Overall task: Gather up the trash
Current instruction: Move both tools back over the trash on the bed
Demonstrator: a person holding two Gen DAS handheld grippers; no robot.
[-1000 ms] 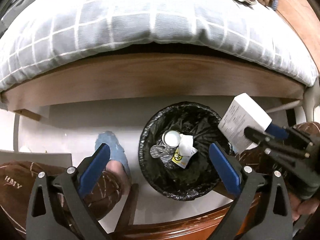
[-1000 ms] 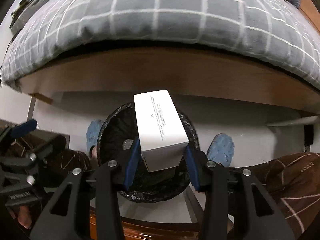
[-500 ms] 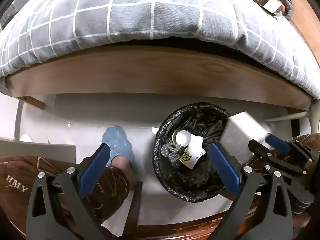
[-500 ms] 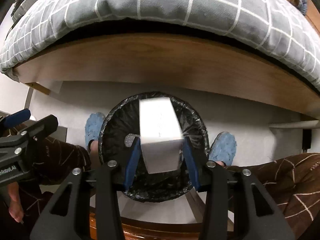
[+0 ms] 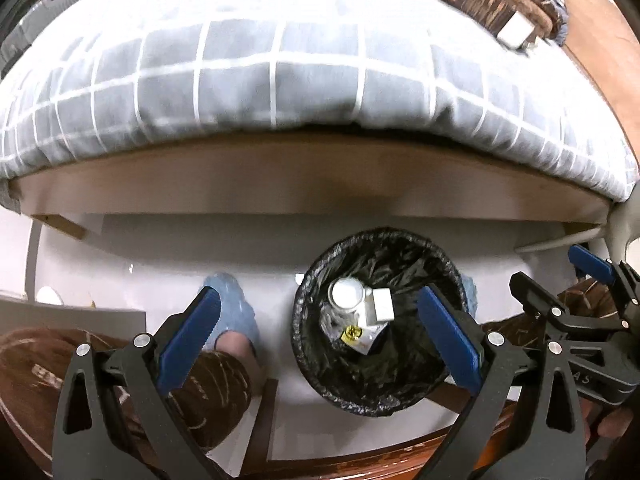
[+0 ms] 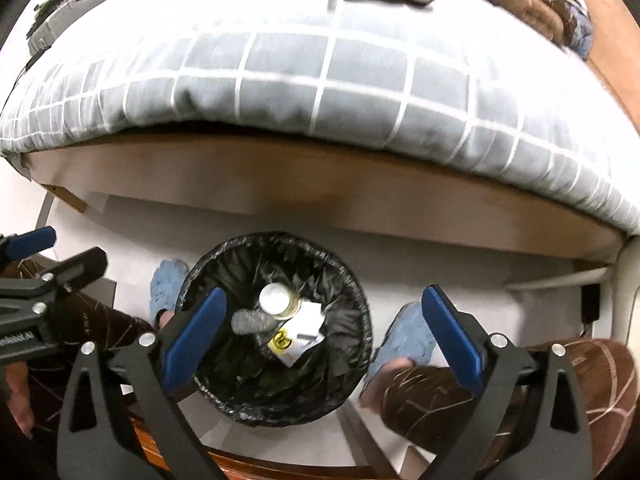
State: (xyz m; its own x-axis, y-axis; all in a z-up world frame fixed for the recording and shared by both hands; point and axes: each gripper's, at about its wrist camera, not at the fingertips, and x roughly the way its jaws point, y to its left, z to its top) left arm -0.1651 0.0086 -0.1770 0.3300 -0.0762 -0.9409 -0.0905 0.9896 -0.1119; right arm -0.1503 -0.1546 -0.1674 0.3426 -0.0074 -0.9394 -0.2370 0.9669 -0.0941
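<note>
Black tool point(image 6: 324, 336) frames, blue pads point(image 6: 195, 336), silver screws; brown line-patterned trousers point(image 6: 520, 392), blue slippers point(image 5: 232, 312).

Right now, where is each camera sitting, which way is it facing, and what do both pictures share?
Left wrist: on the left gripper, facing steeply down at the trash bin; open blue fingers, a slippered foot and the right gripper show.
Right wrist: on the right gripper, facing down over the bin; its jaws have just opened, empty; both feet show.
Shared: bin, white box, bed.
</note>
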